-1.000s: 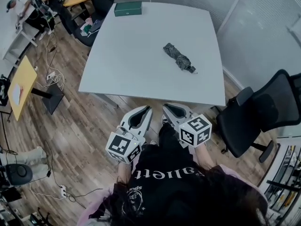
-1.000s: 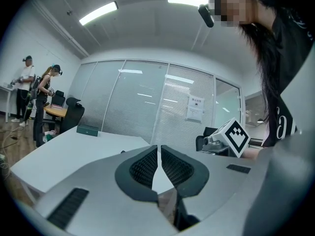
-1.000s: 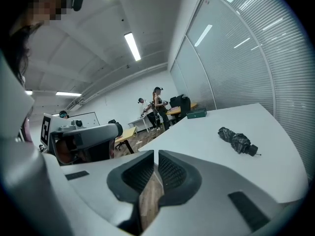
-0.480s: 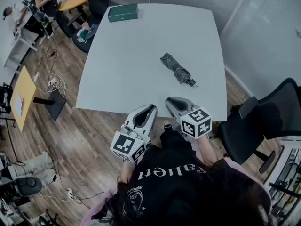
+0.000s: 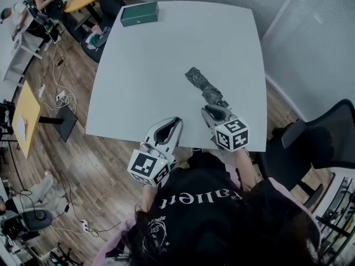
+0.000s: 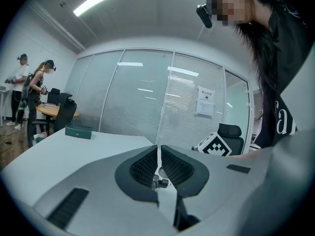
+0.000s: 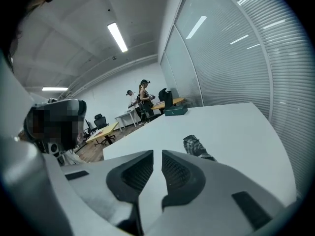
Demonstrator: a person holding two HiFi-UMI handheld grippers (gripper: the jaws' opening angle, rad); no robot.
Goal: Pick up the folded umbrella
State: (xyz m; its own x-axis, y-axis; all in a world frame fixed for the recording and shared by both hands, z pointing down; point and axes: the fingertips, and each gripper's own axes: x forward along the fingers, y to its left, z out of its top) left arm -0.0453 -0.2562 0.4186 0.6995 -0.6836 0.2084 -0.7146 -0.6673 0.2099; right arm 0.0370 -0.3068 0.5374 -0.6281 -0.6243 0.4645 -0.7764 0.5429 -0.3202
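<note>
Head view: approach step, I judge — dark grey folded umbrella (image 5: 203, 84) by the white desk's (image 5: 144, 65) right edge, right gripper (image 5: 213, 110) just beside its near end, left gripper (image 5: 176, 122) idle, both clenched empty; next I part the right jaws.

We see a white table (image 5: 150, 87) on wood flooring (image 5: 89, 165), blind-lined glass walls (image 5: 319, 37), 1 black office chair (image 5: 319, 143), 1 yellow desk (image 5: 26, 115) and strip lights (image 6: 93, 1) overhead.
</note>
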